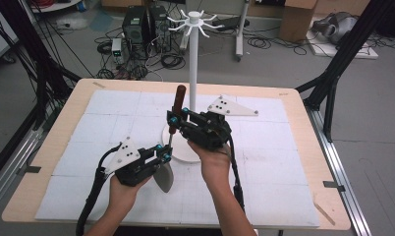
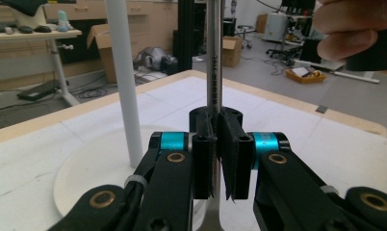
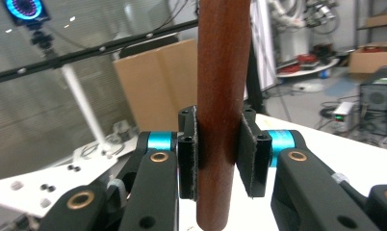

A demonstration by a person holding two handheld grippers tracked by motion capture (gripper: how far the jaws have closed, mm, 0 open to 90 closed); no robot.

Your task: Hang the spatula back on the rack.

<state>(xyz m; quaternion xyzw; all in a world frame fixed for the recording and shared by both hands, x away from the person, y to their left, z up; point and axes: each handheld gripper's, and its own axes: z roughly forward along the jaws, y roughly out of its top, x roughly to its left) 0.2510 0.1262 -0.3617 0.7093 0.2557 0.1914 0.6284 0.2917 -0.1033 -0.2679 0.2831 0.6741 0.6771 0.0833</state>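
Note:
A kitchen utensil stands nearly upright over the table, with a dark brown wooden handle [image 1: 179, 94], a thin metal shaft [image 2: 213, 57] and a grey metal blade [image 1: 164, 178] at the bottom. My left gripper [image 1: 166, 153] is shut on the shaft just above the blade; in the left gripper view its jaws [image 2: 215, 159] pinch the shaft. My right gripper [image 1: 178, 117] is higher up, shut on the wooden handle [image 3: 223, 96], with both pads [image 3: 187, 159] pressed against it. Just behind stands a white hook stand [image 1: 193, 73] on a round base [image 1: 184, 150].
A white gridded mat [image 1: 264, 167] covers the wooden table [image 1: 311, 162]. The stand's hooked crown [image 1: 193, 22] rises above the far edge. Computer towers [image 1: 144, 24], cables and cardboard boxes [image 1: 296, 17] lie on the floor beyond. A black frame leg [image 1: 333, 78] stands at the right.

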